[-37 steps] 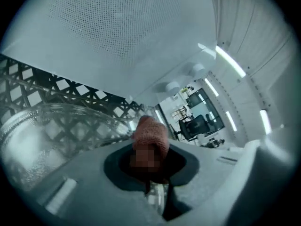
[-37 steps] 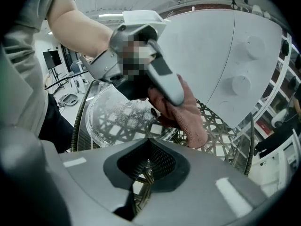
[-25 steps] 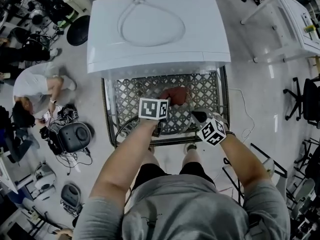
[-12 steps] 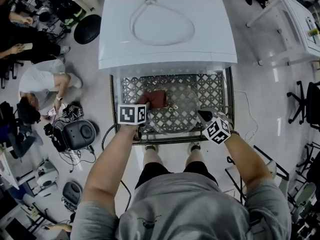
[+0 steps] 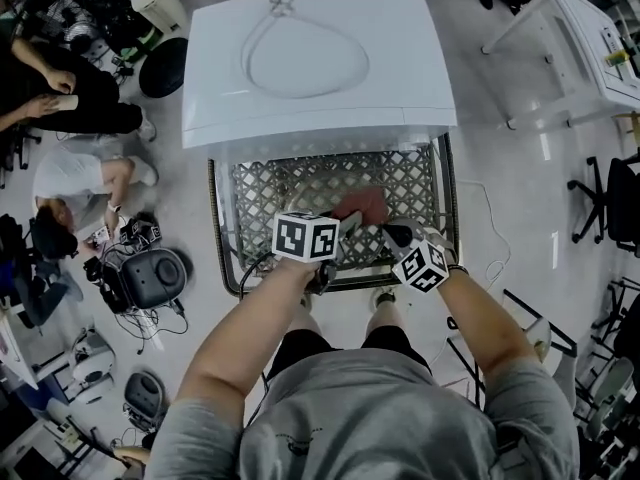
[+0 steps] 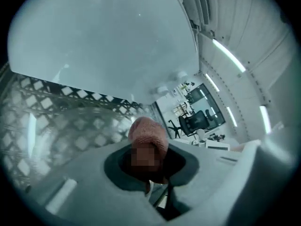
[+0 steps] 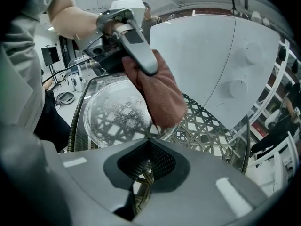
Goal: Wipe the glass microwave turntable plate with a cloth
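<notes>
The round clear glass turntable plate (image 7: 115,114) is tilted above the lattice table (image 7: 211,131). My right gripper (image 7: 149,141) is shut on its near rim. A reddish-brown cloth (image 7: 160,91) lies against the plate's upper right part, and my left gripper (image 7: 143,69) is shut on it from above. In the left gripper view the cloth (image 6: 148,132) bulges out between the jaws, with the blurred plate (image 6: 42,126) to the left. From the head view, the cloth (image 5: 360,205) sits just beyond the left gripper (image 5: 342,223) and right gripper (image 5: 392,236).
A white microwave (image 5: 318,58) with a looped cord (image 5: 300,53) on top stands behind the glass-topped lattice table (image 5: 262,183). People (image 5: 70,173) sit on the floor at left by a black device (image 5: 152,273). A white table (image 5: 590,28) is at right.
The left gripper swept the cloth left across the plate, then back to the right side. The right gripper has stayed at the plate's rim.
</notes>
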A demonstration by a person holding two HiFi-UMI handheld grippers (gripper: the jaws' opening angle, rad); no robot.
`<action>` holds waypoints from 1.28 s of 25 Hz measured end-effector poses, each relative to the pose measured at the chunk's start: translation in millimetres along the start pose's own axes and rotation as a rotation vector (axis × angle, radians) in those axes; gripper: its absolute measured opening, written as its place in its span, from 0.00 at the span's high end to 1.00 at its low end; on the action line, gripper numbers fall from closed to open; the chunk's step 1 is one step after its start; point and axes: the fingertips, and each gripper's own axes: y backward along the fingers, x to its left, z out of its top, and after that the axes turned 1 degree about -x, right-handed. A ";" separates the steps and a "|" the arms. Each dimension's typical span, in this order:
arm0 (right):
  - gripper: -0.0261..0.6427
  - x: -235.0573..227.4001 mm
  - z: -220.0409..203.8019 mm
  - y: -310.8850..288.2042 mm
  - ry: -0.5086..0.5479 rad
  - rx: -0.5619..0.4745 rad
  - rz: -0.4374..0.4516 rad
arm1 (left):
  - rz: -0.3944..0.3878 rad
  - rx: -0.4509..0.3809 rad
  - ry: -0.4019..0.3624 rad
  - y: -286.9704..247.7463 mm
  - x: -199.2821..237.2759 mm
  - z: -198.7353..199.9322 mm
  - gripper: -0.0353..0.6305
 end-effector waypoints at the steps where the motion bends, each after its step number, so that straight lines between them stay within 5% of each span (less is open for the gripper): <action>1: 0.95 0.3 0.1 0.1 0.001 -0.001 0.000 | -0.041 0.012 0.001 -13.0 -13.0 -3.6 0.85; 5: 0.95 1.0 2.1 0.1 -0.004 -0.005 -0.004 | -0.115 0.061 0.029 -51.6 -33.0 -16.6 0.85; 15: 0.95 -1.9 -2.5 -0.8 -0.012 -0.004 -0.018 | 0.131 0.195 -0.061 -71.4 21.7 -39.9 0.85; 22: 0.95 -2.1 -2.2 -1.0 -0.015 -0.001 -0.020 | 0.236 0.221 -0.073 -20.0 56.4 -47.3 0.85; 32: 0.95 -0.9 -0.7 0.4 -0.021 0.004 -0.020 | 0.498 0.256 -0.055 96.5 126.1 -58.6 0.85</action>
